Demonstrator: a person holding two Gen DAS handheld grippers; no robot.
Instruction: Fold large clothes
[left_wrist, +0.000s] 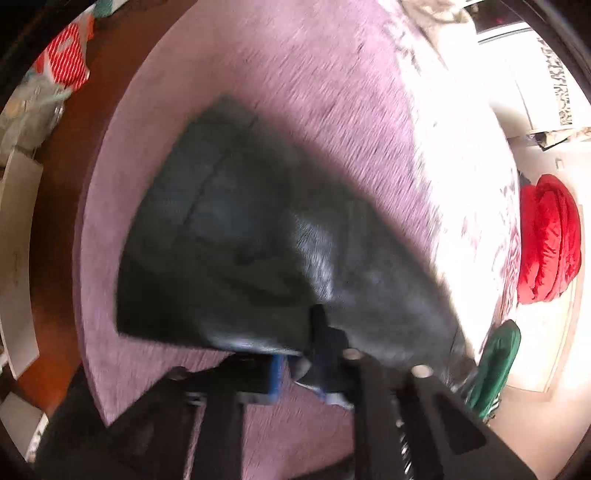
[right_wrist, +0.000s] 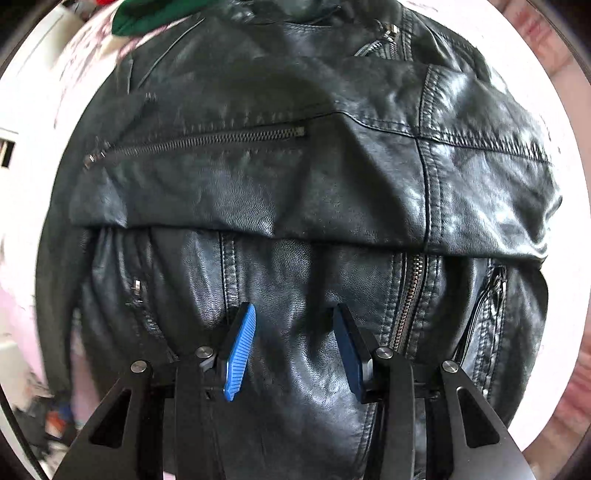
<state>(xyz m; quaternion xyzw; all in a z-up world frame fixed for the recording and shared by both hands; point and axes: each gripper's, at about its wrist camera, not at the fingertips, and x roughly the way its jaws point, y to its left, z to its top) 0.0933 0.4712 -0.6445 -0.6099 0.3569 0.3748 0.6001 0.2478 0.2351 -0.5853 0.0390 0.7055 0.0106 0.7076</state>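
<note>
A black leather jacket (left_wrist: 229, 236) lies on a purple bed cover (left_wrist: 295, 66). The left wrist view is blurred. My left gripper (left_wrist: 301, 363) is at the jacket's near edge, with its blue pads close together and a fold of black leather pinched between them. In the right wrist view the jacket (right_wrist: 295, 177) fills the picture, with one part folded across over the zipped front. My right gripper (right_wrist: 293, 308) points straight down over the lower front. Its blue pads (right_wrist: 240, 350) stand apart with nothing pinched between them.
A red garment (left_wrist: 550, 236) and a green garment (left_wrist: 498, 358) lie past the bed's right edge on a pale floor. The green garment (right_wrist: 147, 14) also shows beyond the jacket's collar. Left of the bed are a brown floor (left_wrist: 55, 221), white furniture and a red-and-white bag (left_wrist: 68, 55).
</note>
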